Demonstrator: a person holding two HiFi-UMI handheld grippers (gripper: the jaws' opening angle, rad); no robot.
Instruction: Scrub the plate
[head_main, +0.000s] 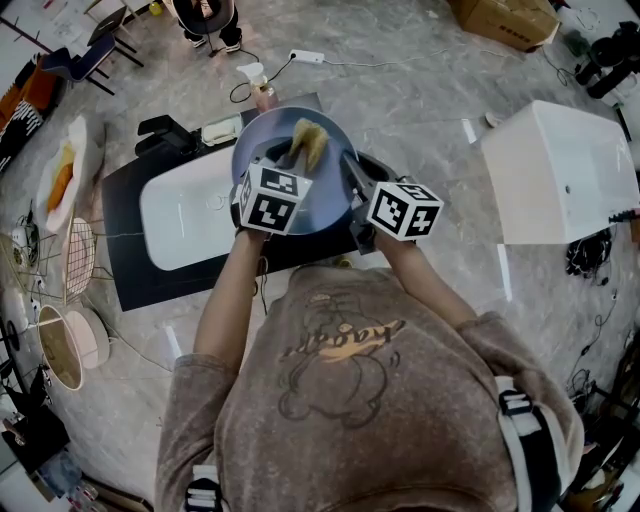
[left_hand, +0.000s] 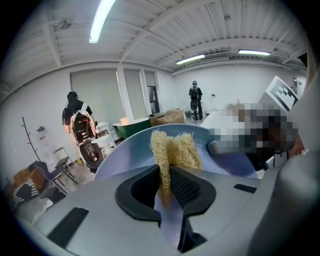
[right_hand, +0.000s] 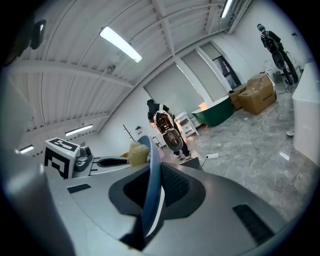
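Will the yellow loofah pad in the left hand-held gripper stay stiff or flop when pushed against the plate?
Probably floppy: the loofah pad is folded where the left hand-held gripper pinches it. Likely light, given its open fibrous weave. Its rough texture should drag, not slip, on the plate.

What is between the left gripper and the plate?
A yellow loofah pad, clamped in the left gripper, lies against the blue plate; the left gripper view shows it best.

Workshop sink on a marble floor (head_main: 420, 110)
A white sink (head_main: 185, 215) sits sunk in a black bench (head_main: 125, 250). A spray bottle (head_main: 254, 74) stands behind it, near a power strip (head_main: 307, 57). A white cabinet (head_main: 560, 170) stands well apart at right, with a cardboard box (head_main: 505, 20) beyond.
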